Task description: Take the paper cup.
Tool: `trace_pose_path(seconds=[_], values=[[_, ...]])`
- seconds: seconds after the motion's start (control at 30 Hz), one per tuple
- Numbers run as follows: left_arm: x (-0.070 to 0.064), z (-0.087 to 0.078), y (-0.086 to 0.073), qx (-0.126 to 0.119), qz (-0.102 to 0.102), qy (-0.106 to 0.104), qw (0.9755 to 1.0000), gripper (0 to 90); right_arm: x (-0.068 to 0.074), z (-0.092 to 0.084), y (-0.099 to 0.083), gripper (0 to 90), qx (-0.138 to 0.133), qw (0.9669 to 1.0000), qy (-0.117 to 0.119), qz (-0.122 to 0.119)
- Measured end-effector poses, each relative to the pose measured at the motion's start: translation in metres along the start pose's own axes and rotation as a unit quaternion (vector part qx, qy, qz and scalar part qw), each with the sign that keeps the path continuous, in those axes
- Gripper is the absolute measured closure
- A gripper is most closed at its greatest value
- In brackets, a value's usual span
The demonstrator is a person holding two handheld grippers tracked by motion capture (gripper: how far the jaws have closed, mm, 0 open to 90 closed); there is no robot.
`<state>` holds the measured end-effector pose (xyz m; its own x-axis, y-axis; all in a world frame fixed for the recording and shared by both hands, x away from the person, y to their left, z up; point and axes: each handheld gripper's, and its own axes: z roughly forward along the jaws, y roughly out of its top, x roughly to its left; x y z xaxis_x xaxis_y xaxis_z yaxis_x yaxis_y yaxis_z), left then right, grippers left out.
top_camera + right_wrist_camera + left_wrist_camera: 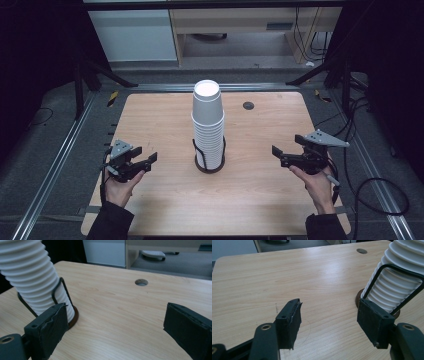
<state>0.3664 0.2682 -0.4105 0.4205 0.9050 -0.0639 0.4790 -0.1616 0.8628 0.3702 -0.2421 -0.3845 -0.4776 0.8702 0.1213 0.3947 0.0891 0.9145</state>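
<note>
here, we hold the left gripper [150, 161] and right gripper [278, 153] low over the wooden table [150, 115], both with jaws apart and empty, either side of the stack of white cups [207, 122] upright in its wire holder [209, 159] at mid-table.

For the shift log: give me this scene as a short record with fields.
surface: wooden table, round hole near its far edge
centre: tall stack of white paper cups, upside down, standing in a black wire holder
left gripper: jaws apart, nothing between them, left of the stack, clear of it
right gripper: jaws apart, nothing between them, right of the stack, clear of it
contact: neither gripper touches the cups or the holder
</note>
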Motion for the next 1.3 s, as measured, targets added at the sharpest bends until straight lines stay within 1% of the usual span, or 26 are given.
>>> trace_pose_path(seconds=[0.07,0.13,0.17,0.2,0.23,0.27,0.3,0.33,0.37,0.43,0.47,0.5,0.57,0.63,0.67,0.77,0.8,0.87,0.93,0.97,1.0,1.13,1.17,1.23,1.27,1.3], values=[[-0.001,0.0,0.0,-0.002,0.005,0.005,1.0,37.2,0.004,-0.001,0.006,6.5,-0.005,0.9999,0.008,-0.006],[-0.001,0.0,0.0,-0.003,0.006,0.007,1.0,36.5,0.01,-0.003,0.015,6.6,-0.009,0.9997,0.015,-0.016],[-0.001,-0.001,0.0,-0.003,0.004,0.009,1.0,36.5,0.01,-0.003,0.015,6.6,-0.009,0.9997,0.015,-0.016],[0.0,-0.001,0.001,-0.001,0.002,0.01,0.9999,36.2,0.012,-0.003,0.018,6.6,-0.012,0.9995,0.021,-0.017],[0.0,-0.002,0.001,-0.003,0.002,0.011,0.9999,35.6,0.018,-0.004,0.026,6.8,-0.021,0.9991,0.03,-0.022],[0.0,-0.003,0.001,-0.004,0.003,0.012,0.9999,35.6,0.018,-0.004,0.026,6.8,-0.021,0.9991,0.03,-0.022],[0.0,-0.004,0.002,-0.008,0.003,0.011,0.9999,35.3,0.023,-0.003,0.034,6.6,-0.021,0.9987,0.035,-0.03],[0.0,-0.004,0.002,-0.008,0.003,0.011,0.9999,35.1,0.023,-0.003,0.034,6.6,-0.021,0.9987,0.035,-0.03],[-0.001,-0.005,0.002,-0.009,0.004,0.011,0.9999,35.1,0.027,-0.003,0.038,6.5,-0.021,0.9985,0.035,-0.036],[0.0,-0.005,0.003,-0.009,0.006,0.013,0.9999,33.7,0.036,-0.003,0.054,6.6,-0.03,0.9973,0.044,-0.051],[0.0,-0.005,0.003,-0.009,0.006,0.013,0.9999,33.2,0.036,-0.003,0.054,6.6,-0.03,0.9973,0.044,-0.051],[0.0,-0.005,0.002,-0.007,0.003,0.013,0.9999,32.1,0.042,-0.004,0.064,6.7,-0.041,0.9963,0.051,-0.056],[0.0,-0.005,0.002,-0.008,0.003,0.013,0.9999,31.8,0.045,-0.004,0.067,6.6,-0.044,0.9959,0.055,-0.057],[0.0,-0.004,0.002,-0.007,0.002,0.014,0.9999,31.0,0.054,-0.003,0.082,6.6,-0.054,0.9944,0.066,-0.062],[0.0,-0.004,0.002,-0.007,0.002,0.014,0.9999,30.8,0.054,-0.003,0.082,6.6,-0.054,0.9944,0.066,-0.062],[0.001,-0.004,0.002,-0.005,0.001,0.013,0.9999,30.1,0.065,0.0,0.096,6.6,-0.064,0.9928,0.072,-0.07],[0.001,-0.004,0.002,-0.005,0.001,0.013,0.9999,29.7,0.065,0.0,0.096,6.6,-0.064,0.9928,0.072,-0.07],[0.0,-0.004,0.002,-0.005,0.001,0.011,0.9999,28.9,0.072,0.004,0.104,6.3,-0.07,0.9918,0.078,-0.073],[0.0,-0.004,0.002,-0.003,0.001,0.01,0.9999,28.1,0.074,0.006,0.106,6.3,-0.07,0.9915,0.08,-0.074],[0.0,-0.003,0.002,-0.001,0.001,0.009,1.0,26.9,0.078,0.01,0.11,6.3,-0.07,0.9912,0.081,-0.077],[0.0,-0.003,0.002,-0.001,0.001,0.008,1.0,26.9,0.078,0.01,0.11,6.3,-0.07,0.9912,0.081,-0.077],[0.0,-0.001,0.002,0.002,0.0,0.005,1.0,24.3,0.086,0.017,0.116,6.3,-0.068,0.9903,0.088,-0.083],[0.0,-0.001,0.002,0.004,0.0,0.003,1.0,23.6,0.091,0.02,0.119,6.4,-0.069,0.9897,0.092,-0.085],[0.0,-0.001,0.002,0.006,-0.002,0.003,1.0,23.1,0.096,0.024,0.122,6.3,-0.068,0.9889,0.099,-0.087],[0.0,-0.001,0.002,0.006,-0.002,0.003,1.0,22.8,0.096,0.024,0.122,6.3,-0.068,0.9889,0.099,-0.087],[0.0,-0.001,0.002,0.004,-0.005,0.002,1.0,22.5,0.101,0.028,0.124,6.2,-0.068,0.9881,0.104,-0.091]])
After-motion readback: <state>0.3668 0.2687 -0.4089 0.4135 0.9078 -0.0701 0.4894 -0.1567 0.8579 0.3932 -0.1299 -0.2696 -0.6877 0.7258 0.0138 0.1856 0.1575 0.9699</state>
